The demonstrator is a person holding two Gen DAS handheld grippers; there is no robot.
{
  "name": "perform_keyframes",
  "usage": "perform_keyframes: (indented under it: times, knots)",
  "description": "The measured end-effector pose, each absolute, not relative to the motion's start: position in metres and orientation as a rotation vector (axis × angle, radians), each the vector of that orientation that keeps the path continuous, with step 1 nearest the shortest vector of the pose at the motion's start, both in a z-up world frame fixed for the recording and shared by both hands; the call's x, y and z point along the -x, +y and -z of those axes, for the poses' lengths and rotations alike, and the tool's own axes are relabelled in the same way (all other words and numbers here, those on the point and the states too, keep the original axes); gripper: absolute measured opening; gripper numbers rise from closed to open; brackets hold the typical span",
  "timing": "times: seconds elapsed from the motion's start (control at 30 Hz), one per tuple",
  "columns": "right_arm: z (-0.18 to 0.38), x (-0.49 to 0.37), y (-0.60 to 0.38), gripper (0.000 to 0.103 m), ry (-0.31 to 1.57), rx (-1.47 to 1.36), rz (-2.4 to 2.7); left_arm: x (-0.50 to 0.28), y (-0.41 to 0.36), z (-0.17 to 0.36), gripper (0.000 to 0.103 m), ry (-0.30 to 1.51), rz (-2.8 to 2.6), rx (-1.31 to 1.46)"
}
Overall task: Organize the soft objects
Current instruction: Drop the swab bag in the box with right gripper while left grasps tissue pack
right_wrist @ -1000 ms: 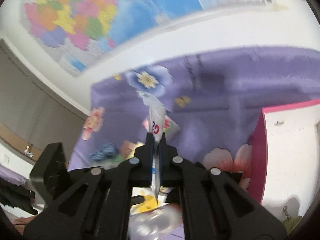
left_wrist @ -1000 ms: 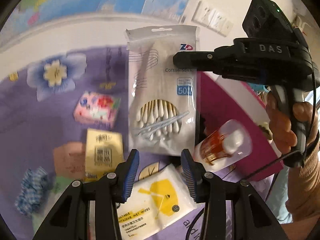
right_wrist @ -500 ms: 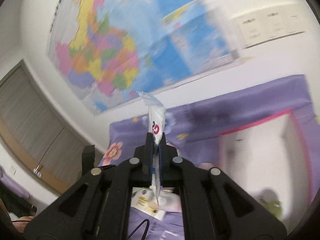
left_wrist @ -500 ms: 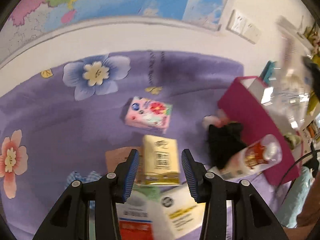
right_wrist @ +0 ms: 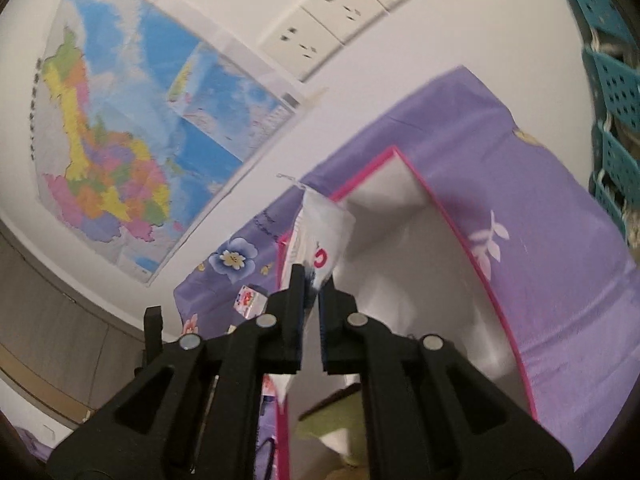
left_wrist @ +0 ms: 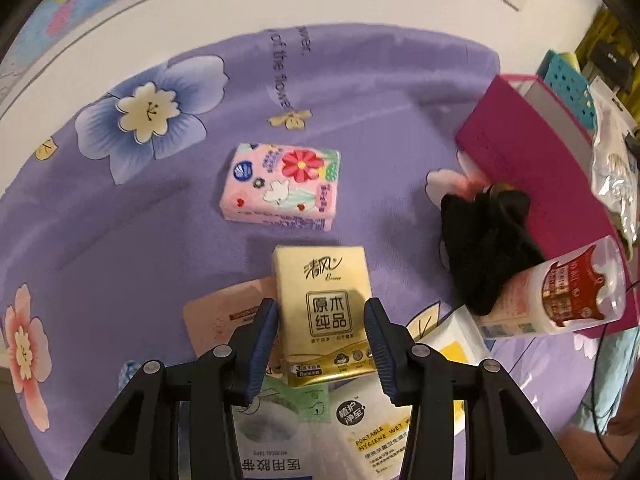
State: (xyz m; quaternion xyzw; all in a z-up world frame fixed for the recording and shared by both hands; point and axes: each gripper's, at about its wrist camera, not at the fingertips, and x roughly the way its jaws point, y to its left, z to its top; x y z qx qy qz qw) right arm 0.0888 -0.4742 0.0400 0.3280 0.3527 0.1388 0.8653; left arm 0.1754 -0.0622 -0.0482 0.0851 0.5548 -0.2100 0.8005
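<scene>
Gripping a clear plastic packet of cotton swabs (right_wrist: 320, 236) edge-on between nearly closed jaws, the right claw (right_wrist: 311, 280) was angled over the open pink-rimmed box with a white interior (right_wrist: 404, 240). Left claw (left_wrist: 322, 334): jaws partly open, tilted steeply down, straddling a gold rectangular tissue pack (left_wrist: 322, 304) without the blue pads (left_wrist: 266, 332) pressing it. Pink floral tissue pack (left_wrist: 282, 186): flat on the purple flowered bedsheet (left_wrist: 120, 220), just beyond the gold one. Black fabric piece (left_wrist: 486, 252): against the box's magenta wall. Clear cylindrical tub with red label (left_wrist: 560, 292): lying beside it. White wet-wipes pouch (left_wrist: 380, 428): under the claw.
</scene>
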Motion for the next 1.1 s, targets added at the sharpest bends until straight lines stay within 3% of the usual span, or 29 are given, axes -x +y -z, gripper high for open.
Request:
perform_keyframes:
  times: [0.3, 0.53, 0.63, 0.73, 1.1]
  knots:
    - [-0.039, -0.083, -0.490, 0.008, 0.708, -0.714, -0.284, -0.180, -0.069, 0.056, 0.054, 1.218, 0.449, -0.193]
    - [-0.026, -0.093, -0.477, 0.011, 0.776, -0.684, -0.299, -0.181, -0.079, 0.059, 0.055, 1.213, 0.451, -0.211]
    - [-0.017, -0.098, -0.467, 0.018, 0.840, -0.637, -0.268, -0.179, -0.081, 0.060, 0.054, 1.203, 0.450, -0.221]
    - [-0.012, -0.099, -0.461, 0.046, 0.874, -0.582, -0.212, -0.178, -0.080, 0.060, 0.052, 1.192, 0.449, -0.215]
    - [-0.022, -0.071, -0.458, 0.046, 0.788, -0.621, -0.245, -0.162, -0.070, 0.042, 0.048, 1.113, 0.460, -0.137]
